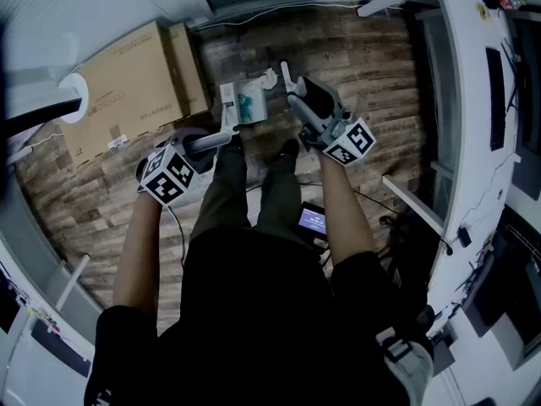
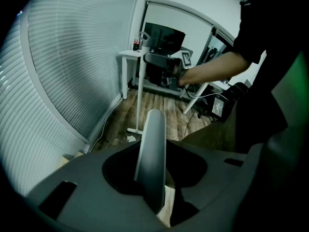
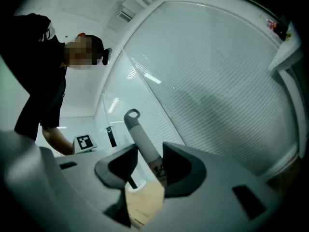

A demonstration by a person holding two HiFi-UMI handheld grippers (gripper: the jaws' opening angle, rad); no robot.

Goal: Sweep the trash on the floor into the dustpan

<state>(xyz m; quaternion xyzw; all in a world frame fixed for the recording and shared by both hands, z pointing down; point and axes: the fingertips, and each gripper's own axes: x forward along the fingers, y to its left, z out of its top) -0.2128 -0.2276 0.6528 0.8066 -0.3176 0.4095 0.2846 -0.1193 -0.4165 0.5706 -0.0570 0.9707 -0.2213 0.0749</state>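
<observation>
In the head view I stand over a wood floor (image 1: 372, 66). My left gripper (image 1: 221, 139) is shut on the grey dustpan handle (image 2: 153, 144), which runs between its jaws in the left gripper view (image 2: 154, 166). The white dustpan (image 1: 245, 104) sits on the floor just beyond it. My right gripper (image 1: 297, 100) is shut on the white broom handle (image 3: 140, 139), whose loop end sticks up past the jaws (image 3: 147, 161). The broom pole (image 2: 140, 86) stands upright to the floor. A crumpled white paper (image 1: 269, 79) lies by the dustpan, near the broom foot (image 2: 131, 138).
A large cardboard box (image 1: 127, 83) lies on the floor at the left. White desks (image 1: 473, 142) run along the right side. A small device with a lit screen (image 1: 312, 220) hangs at my waist. Window blinds (image 2: 63, 81) and a white side table (image 2: 129, 54) border the room.
</observation>
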